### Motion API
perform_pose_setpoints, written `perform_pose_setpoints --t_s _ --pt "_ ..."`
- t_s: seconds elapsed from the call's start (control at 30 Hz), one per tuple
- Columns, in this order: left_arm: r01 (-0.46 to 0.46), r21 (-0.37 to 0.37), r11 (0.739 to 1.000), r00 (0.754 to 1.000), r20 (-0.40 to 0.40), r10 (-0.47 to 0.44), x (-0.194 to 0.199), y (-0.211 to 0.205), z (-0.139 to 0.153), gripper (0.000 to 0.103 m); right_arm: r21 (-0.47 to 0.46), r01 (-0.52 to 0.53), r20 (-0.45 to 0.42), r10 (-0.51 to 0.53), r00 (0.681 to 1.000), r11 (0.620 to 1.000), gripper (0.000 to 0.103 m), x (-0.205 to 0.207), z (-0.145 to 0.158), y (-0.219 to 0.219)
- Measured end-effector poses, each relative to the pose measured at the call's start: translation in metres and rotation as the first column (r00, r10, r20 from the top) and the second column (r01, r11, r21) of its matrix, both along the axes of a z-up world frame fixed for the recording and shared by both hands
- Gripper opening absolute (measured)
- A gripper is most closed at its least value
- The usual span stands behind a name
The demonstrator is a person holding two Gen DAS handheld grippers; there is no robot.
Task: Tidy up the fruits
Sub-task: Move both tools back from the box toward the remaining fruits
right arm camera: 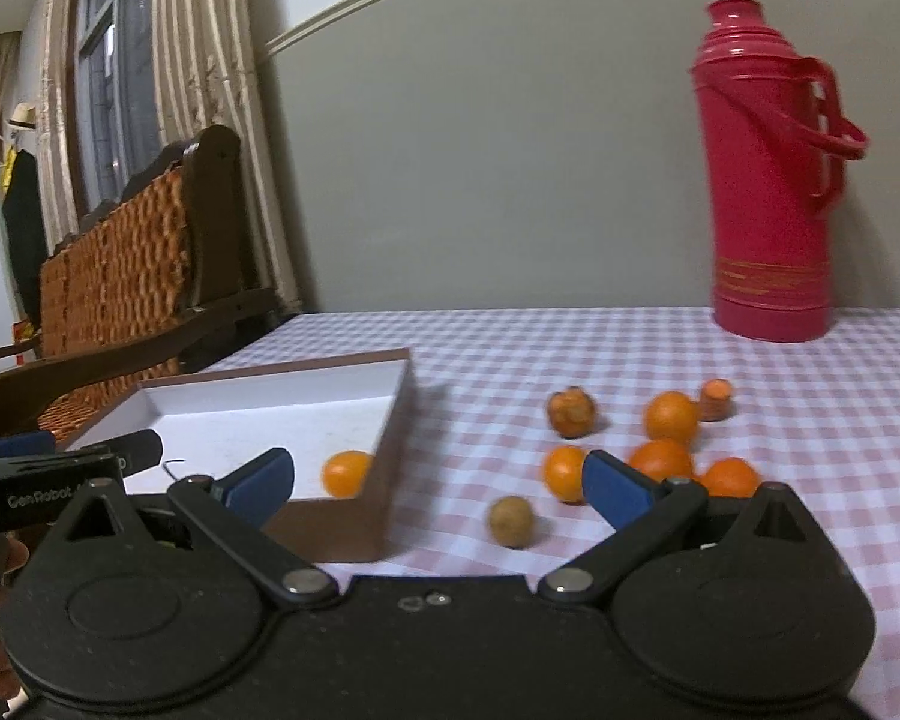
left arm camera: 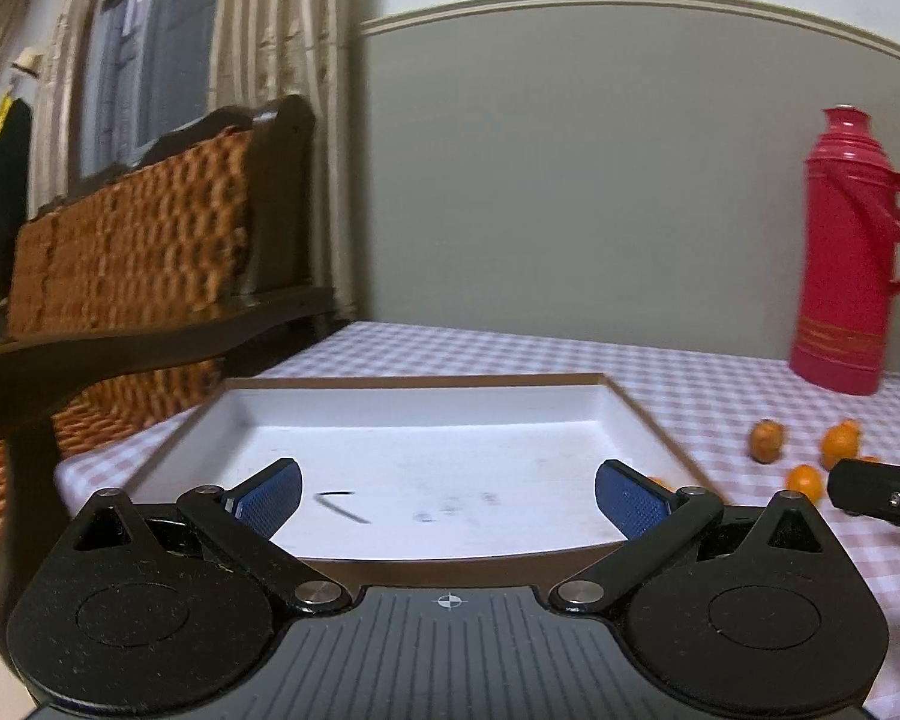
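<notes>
A shallow white tray with a brown rim point(left arm camera: 642, 414) lies on the checked tablecloth; it also shows in the right wrist view point(right arm camera: 390, 450). One orange fruit point(right arm camera: 346, 473) lies in its near right corner. Several small oranges point(right arm camera: 670, 417) lie loose right of the tray, with a brownish fruit point(right arm camera: 571, 412), a tan round fruit point(right arm camera: 511, 521) and an orange stub point(right arm camera: 716, 399). My left gripper point(left arm camera: 448, 495) is open and empty over the tray's near edge. My right gripper point(right arm camera: 438, 483) is open and empty, just before the tan fruit.
A tall red thermos point(right arm camera: 765, 180) stands at the back right of the table. A wooden chair with a woven back point(left arm camera: 132, 264) stands close against the table's left side. A grey wall runs behind the table.
</notes>
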State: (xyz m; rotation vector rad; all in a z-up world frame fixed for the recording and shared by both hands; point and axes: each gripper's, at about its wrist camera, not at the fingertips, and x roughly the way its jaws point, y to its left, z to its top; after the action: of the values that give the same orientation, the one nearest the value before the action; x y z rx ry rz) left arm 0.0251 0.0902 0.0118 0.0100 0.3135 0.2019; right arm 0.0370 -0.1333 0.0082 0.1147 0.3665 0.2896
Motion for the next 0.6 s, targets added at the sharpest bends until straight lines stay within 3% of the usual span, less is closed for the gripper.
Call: perform_pose_setpoints --t_s 0.6 --pt "0.163 0.008 0.987 0.987 -0.012 -0.163 0.002 -0.07 -0.005 0.103 -0.003 0.201 -0.049 -0.201 0.978 0.98 0.097 -0.018 -0.007 -0.072"
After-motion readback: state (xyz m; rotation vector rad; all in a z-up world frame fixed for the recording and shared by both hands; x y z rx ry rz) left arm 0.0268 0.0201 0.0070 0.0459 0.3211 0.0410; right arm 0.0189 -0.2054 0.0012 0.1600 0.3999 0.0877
